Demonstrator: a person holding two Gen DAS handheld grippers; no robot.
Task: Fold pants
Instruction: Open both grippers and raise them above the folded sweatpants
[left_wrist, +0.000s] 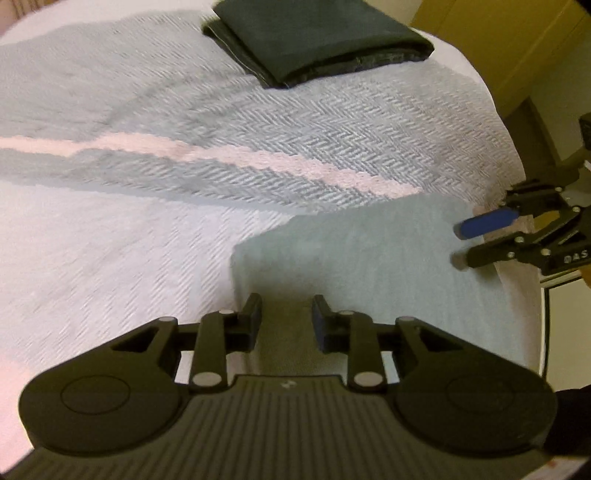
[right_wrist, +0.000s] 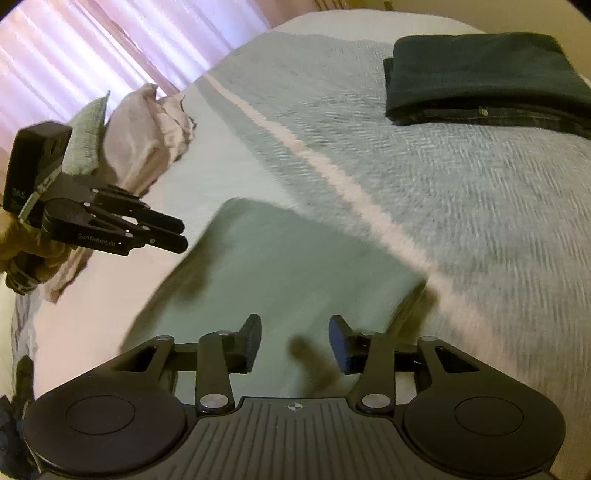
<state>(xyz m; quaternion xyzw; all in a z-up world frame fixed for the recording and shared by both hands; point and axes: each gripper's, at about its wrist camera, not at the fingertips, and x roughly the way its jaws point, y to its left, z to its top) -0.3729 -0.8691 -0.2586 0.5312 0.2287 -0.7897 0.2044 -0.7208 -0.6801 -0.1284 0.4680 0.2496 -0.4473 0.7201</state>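
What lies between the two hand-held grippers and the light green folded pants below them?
Nothing visible. The left hand-held gripper and right hand-held gripper hang empty above the light green folded pants, with no object between. The dark folded pants lie apart, farther up the bed.

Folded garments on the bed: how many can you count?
2. A dark folded garment lies at the far side of the bed; a pale green folded garment lies near, below both tongs. Others could lie outside view.

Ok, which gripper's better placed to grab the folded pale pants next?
Probably right: the right gripper hangs open over the pale pants' middle, while the left gripper sits off at their left edge.
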